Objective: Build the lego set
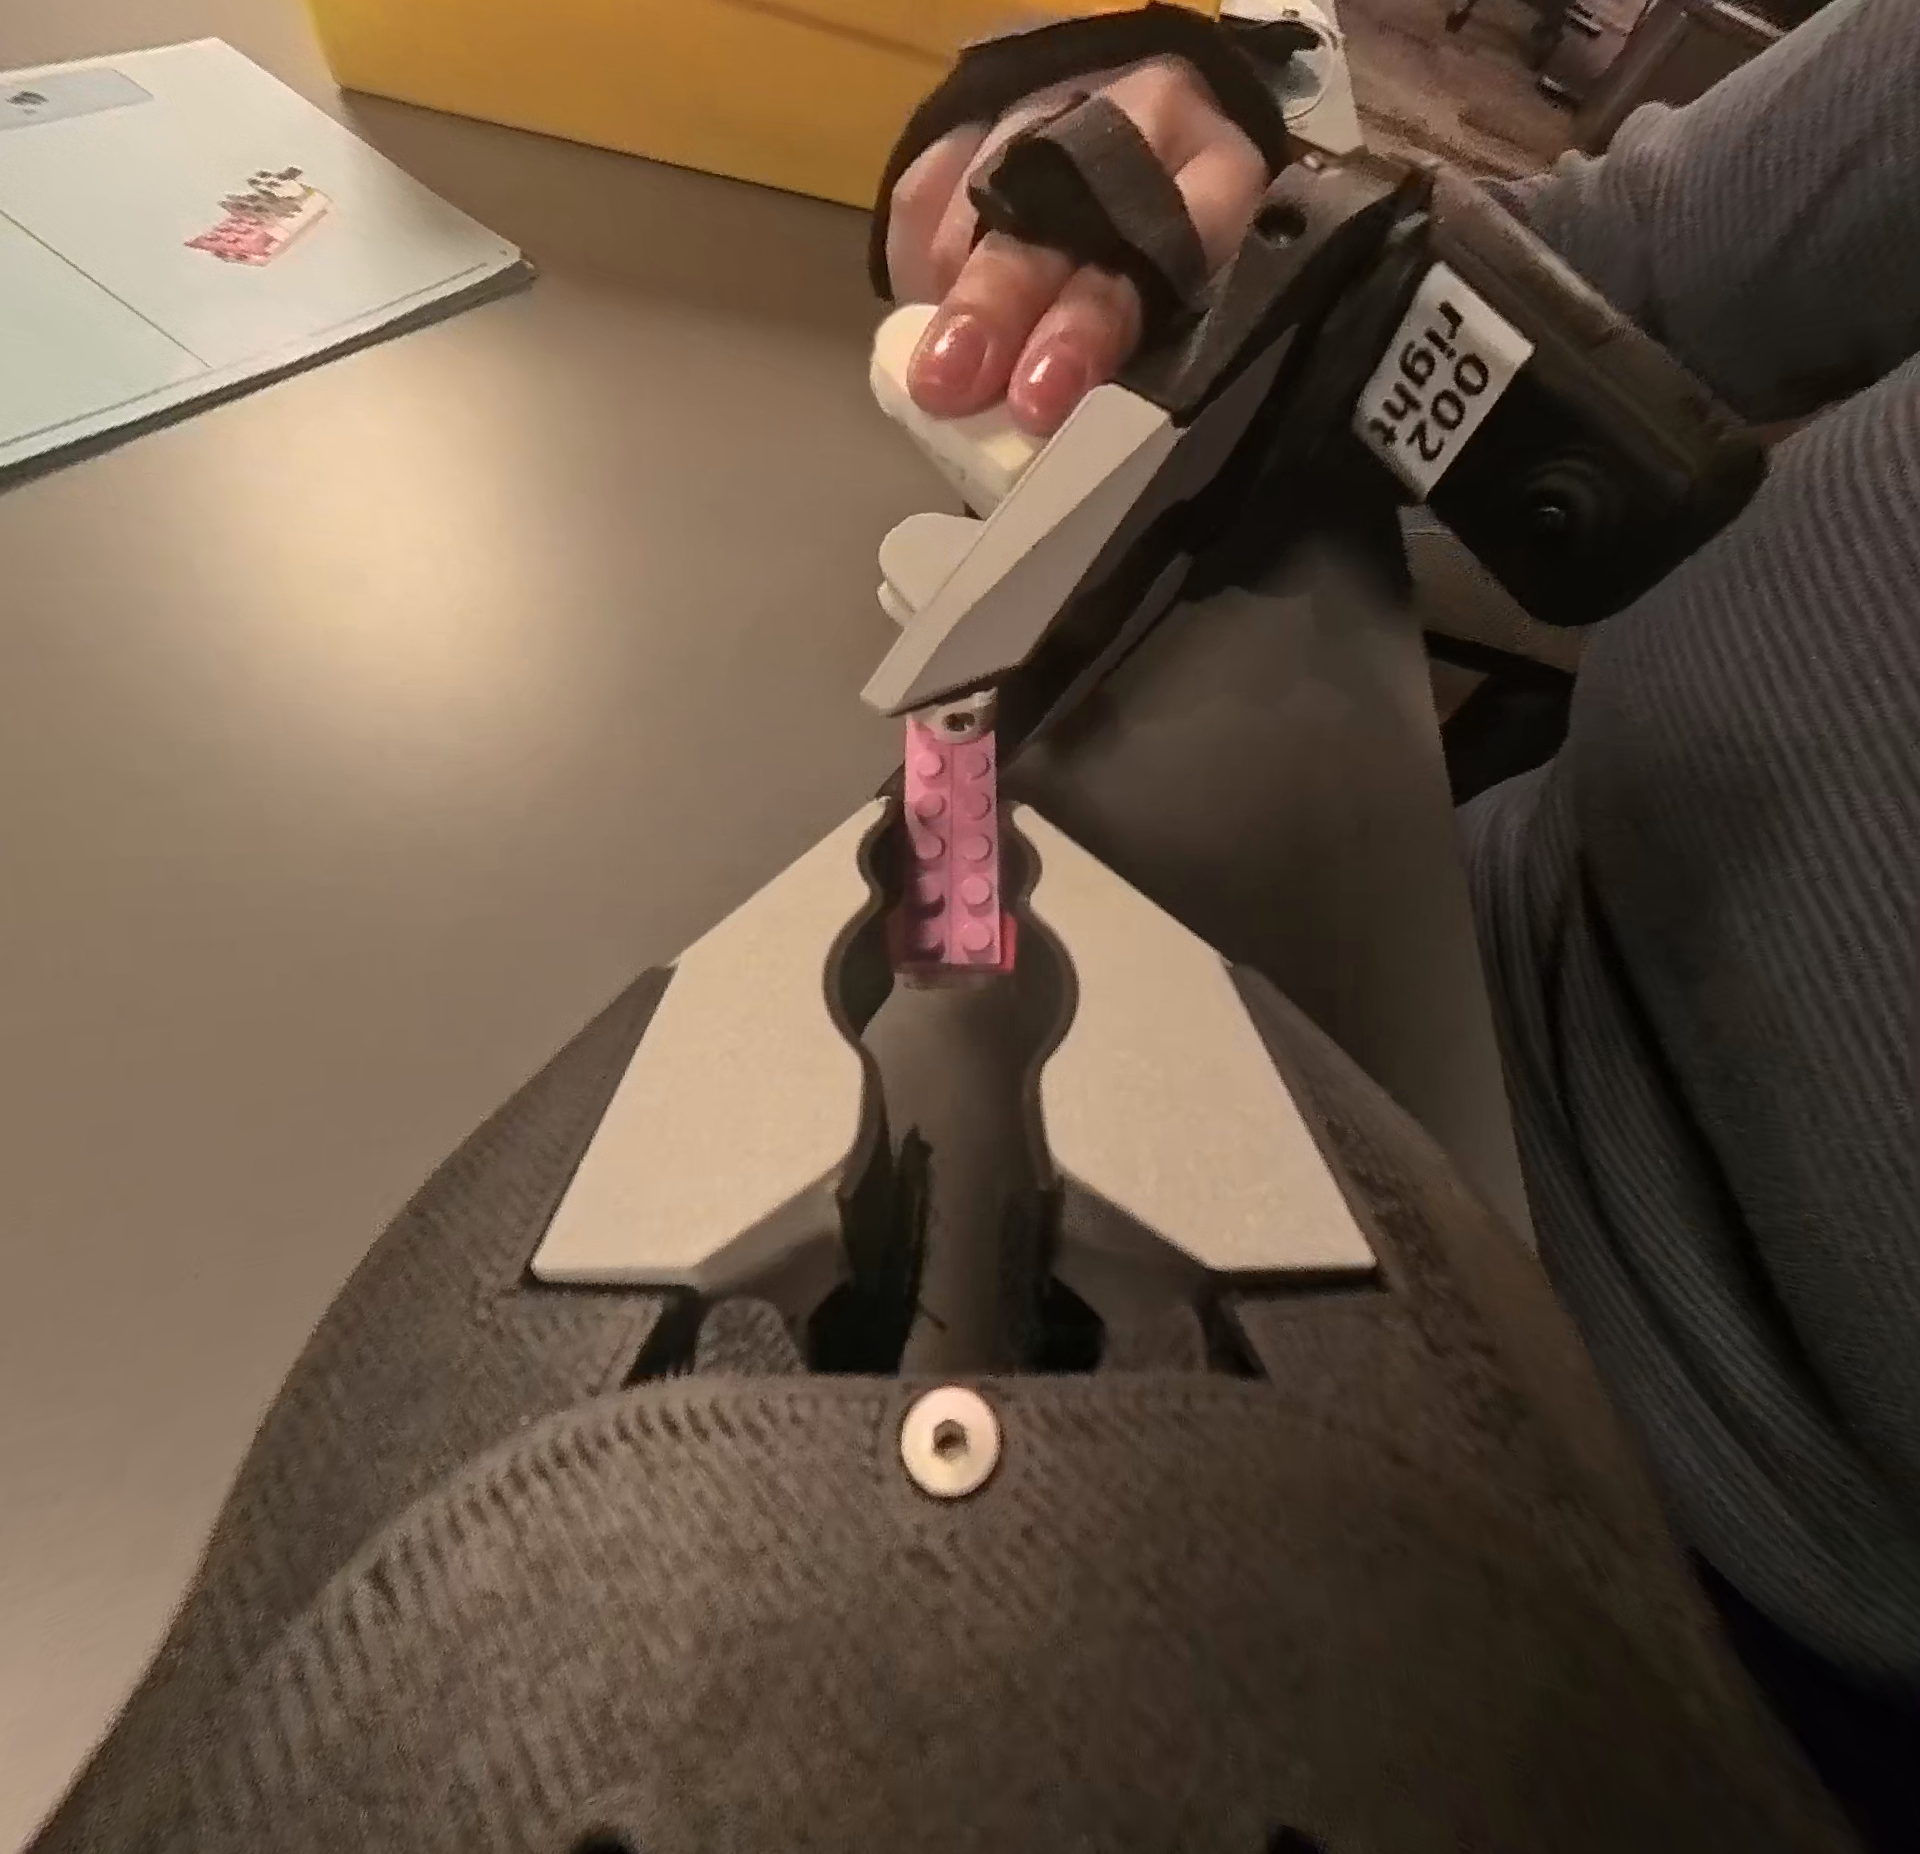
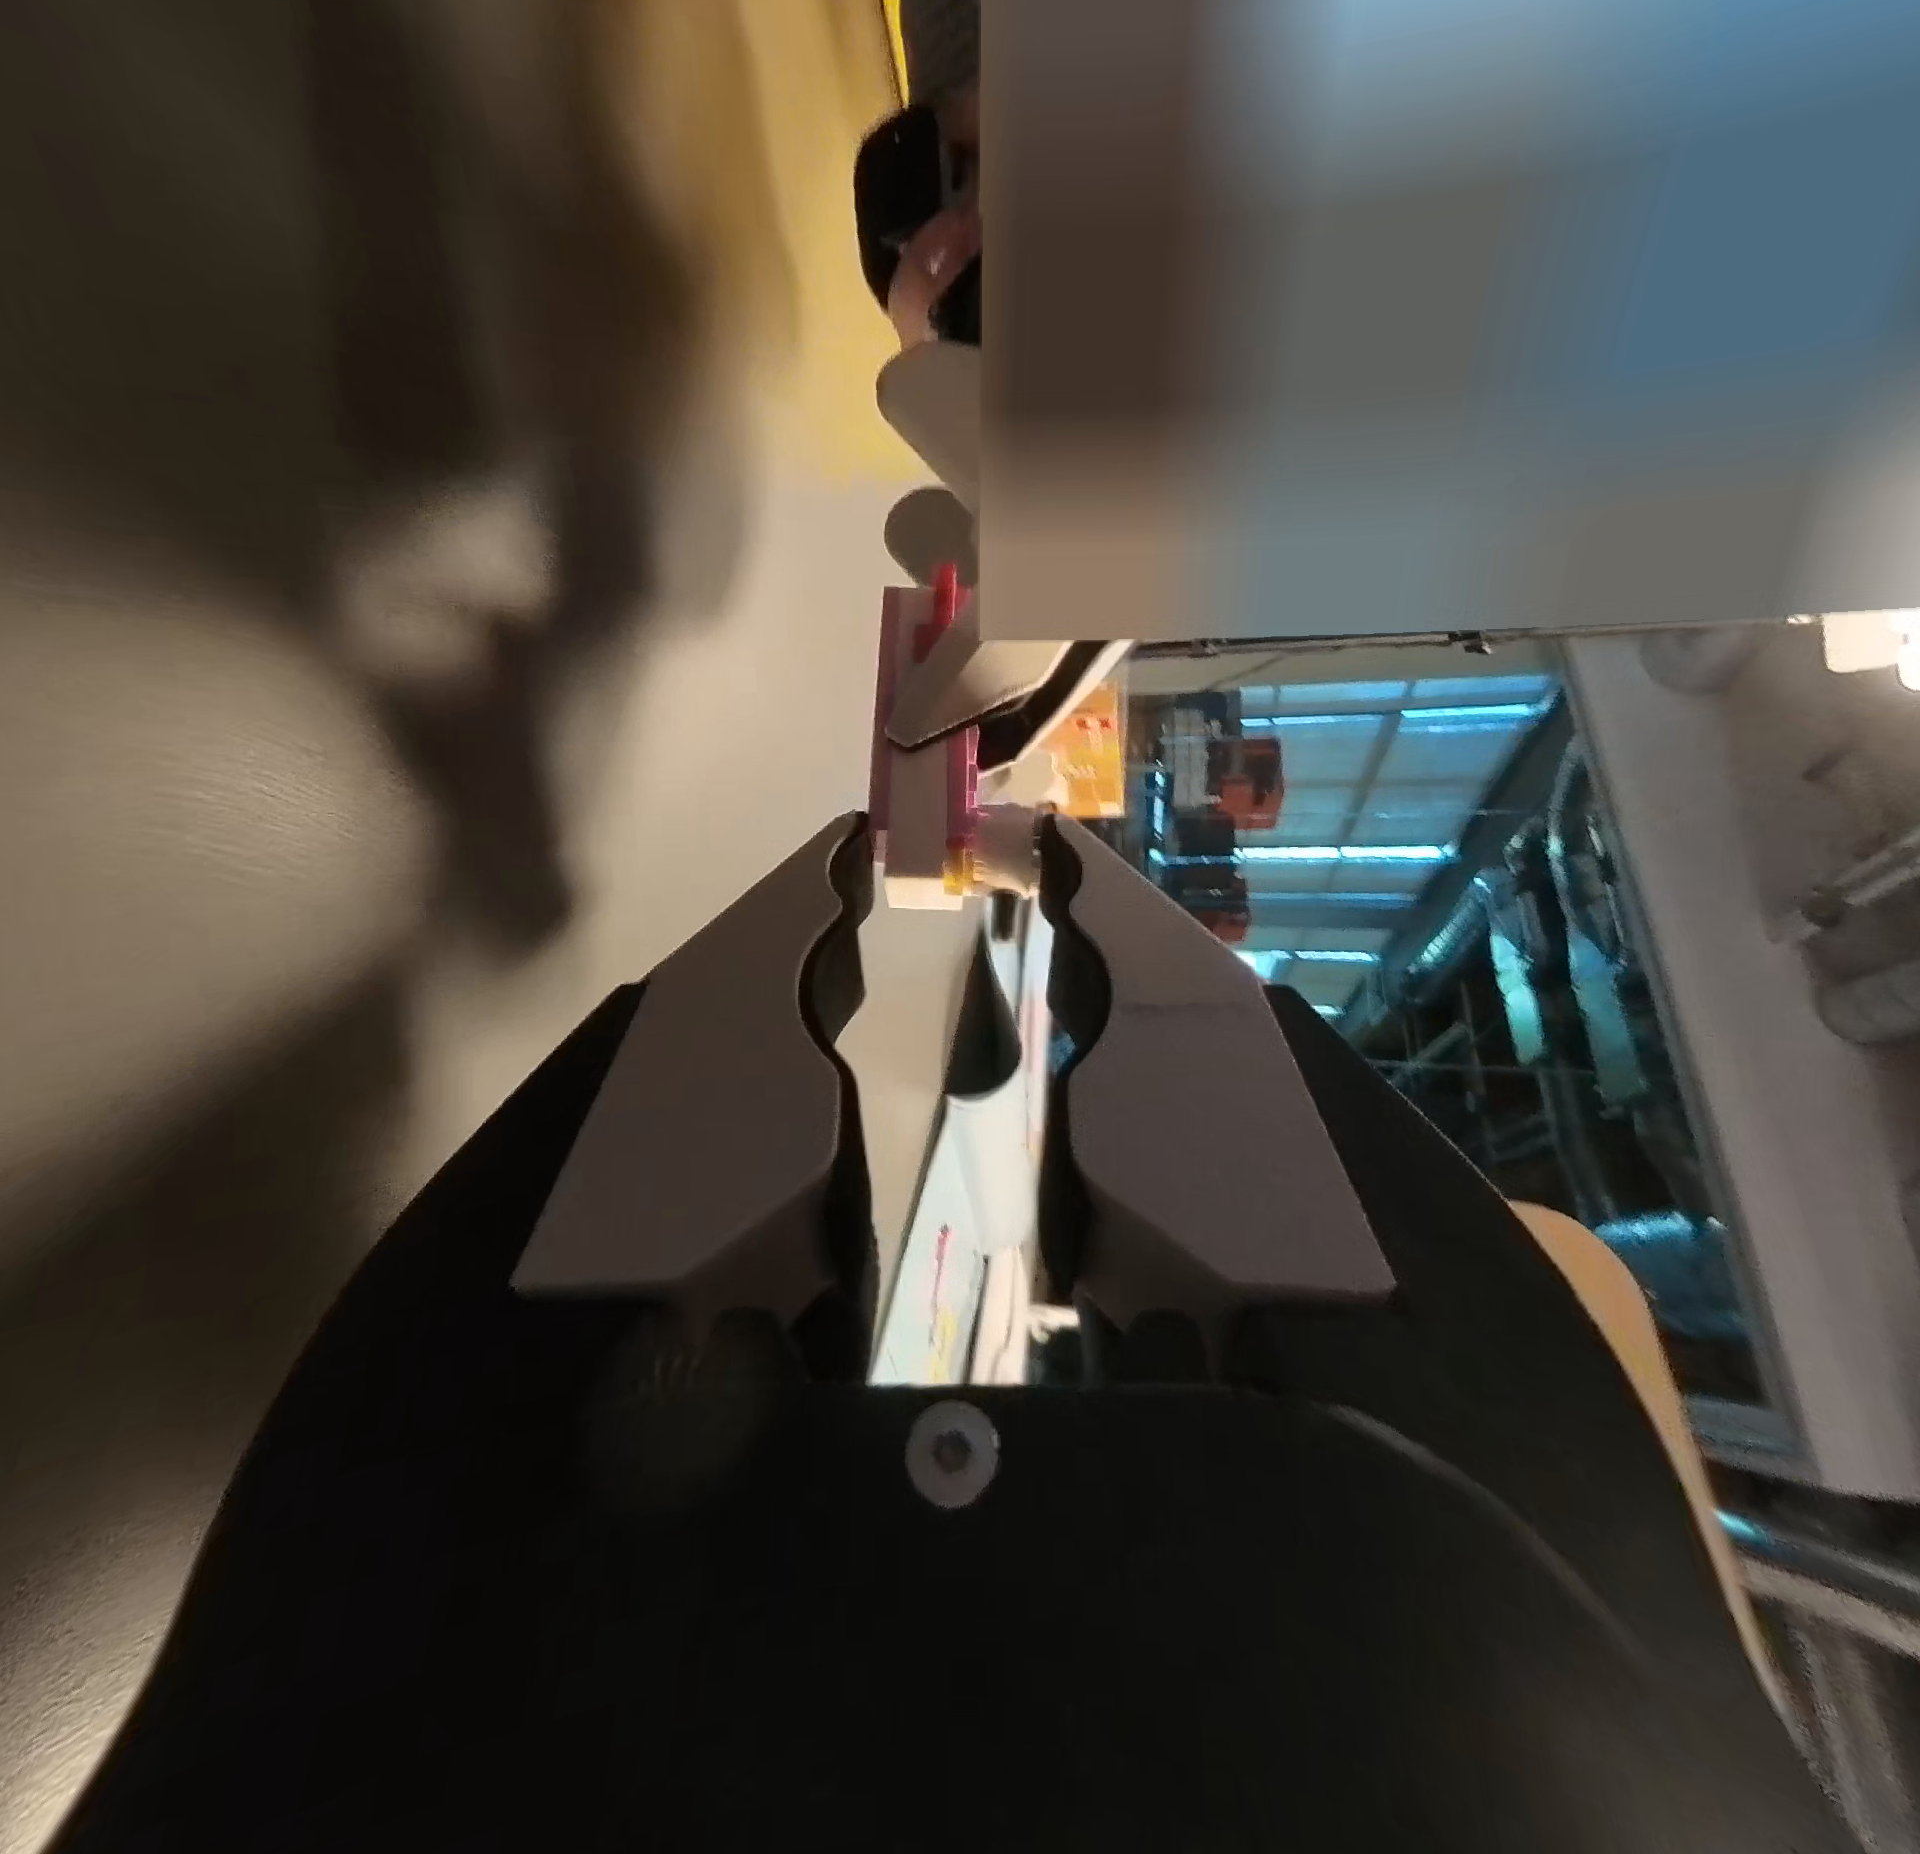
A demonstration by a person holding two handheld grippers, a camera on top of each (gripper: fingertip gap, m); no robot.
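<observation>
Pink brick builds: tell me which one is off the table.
The pink brick build held in the left claw; the other pink build lies on the pale booklet.

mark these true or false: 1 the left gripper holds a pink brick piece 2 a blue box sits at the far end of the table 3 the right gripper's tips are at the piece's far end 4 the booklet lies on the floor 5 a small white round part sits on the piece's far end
1. True: the left gripper is shut on the pink brick piece.
2. False: the box is yellow.
3. True: the right gripper has its tips at that end.
4. False: the booklet lies on the table.
5. True: the white round part sits there.
</observation>
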